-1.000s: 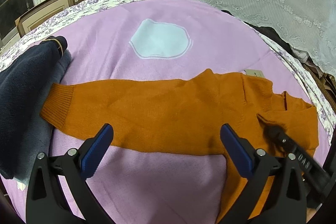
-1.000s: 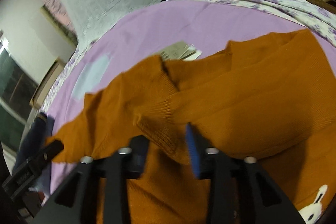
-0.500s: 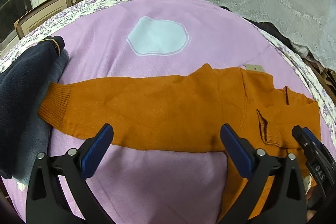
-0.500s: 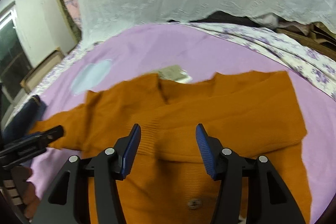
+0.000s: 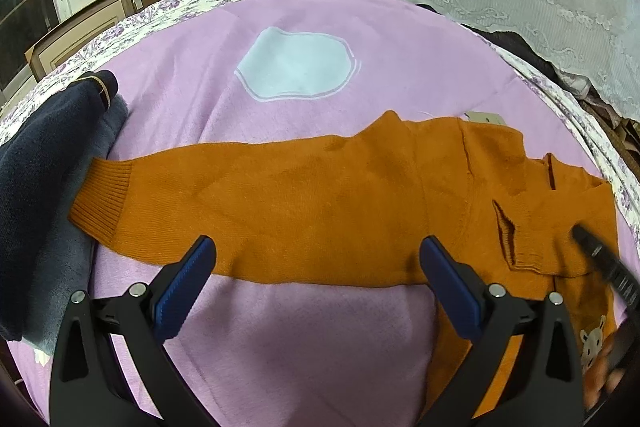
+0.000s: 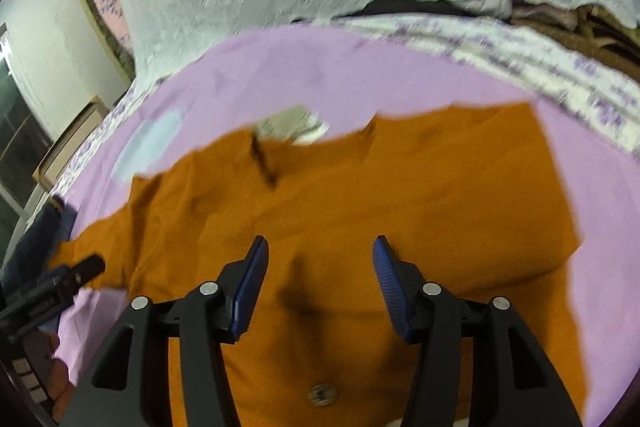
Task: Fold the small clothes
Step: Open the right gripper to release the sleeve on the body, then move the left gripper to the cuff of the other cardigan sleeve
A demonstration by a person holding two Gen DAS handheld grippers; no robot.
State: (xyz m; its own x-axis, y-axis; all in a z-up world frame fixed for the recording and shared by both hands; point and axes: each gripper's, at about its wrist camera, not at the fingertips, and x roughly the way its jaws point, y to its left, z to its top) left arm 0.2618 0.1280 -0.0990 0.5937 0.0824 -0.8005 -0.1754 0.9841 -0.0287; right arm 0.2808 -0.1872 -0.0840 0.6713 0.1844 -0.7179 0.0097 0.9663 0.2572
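An orange knitted sweater (image 5: pixel 320 203) lies flat on a lilac blanket (image 5: pixel 280 339) spread over a bed, one sleeve stretched out to the left with its ribbed cuff (image 5: pixel 102 201) just beside a dark navy garment (image 5: pixel 36 187), the other sleeve folded across the body at the right. A paper tag (image 6: pixel 292 125) shows at the far edge by the collar. The left claw (image 5: pixel 316 287) hovers wide apart over the near edge of the long sleeve, gripping nothing. The right claw (image 6: pixel 318 285) hangs over the sweater's body, its fingers parted, nothing between them. No containers are in view.
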